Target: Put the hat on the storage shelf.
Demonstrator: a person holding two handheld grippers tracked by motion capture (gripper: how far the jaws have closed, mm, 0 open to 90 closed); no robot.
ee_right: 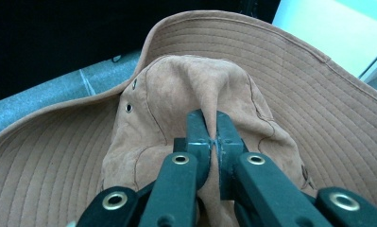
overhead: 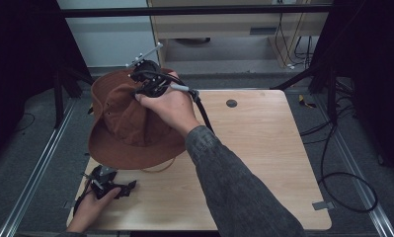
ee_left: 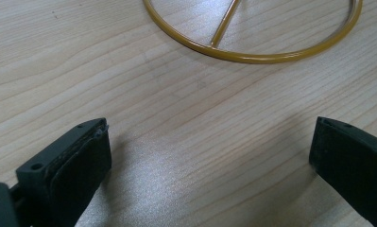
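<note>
A rust-brown suede brimmed hat [ee_right: 186, 90] with concentric stitched rows and brass eyelets; a mustard-yellow cord [ee_left: 252, 56]; a pale wood-grain bench [overhead: 263, 148]; black jaws

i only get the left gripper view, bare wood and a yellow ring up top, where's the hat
Observer: The brown hat hangs above the table's left part, lifted by the right gripper.
Operator: where is it pinched
Observer: On the crown; the fingers are closed on a fold of its fabric, brim spread all round.
Operator: and my left gripper
Observer: The left gripper sits low at the table's near left corner, just below the hat's brim, open with nothing between its fingers.
</note>
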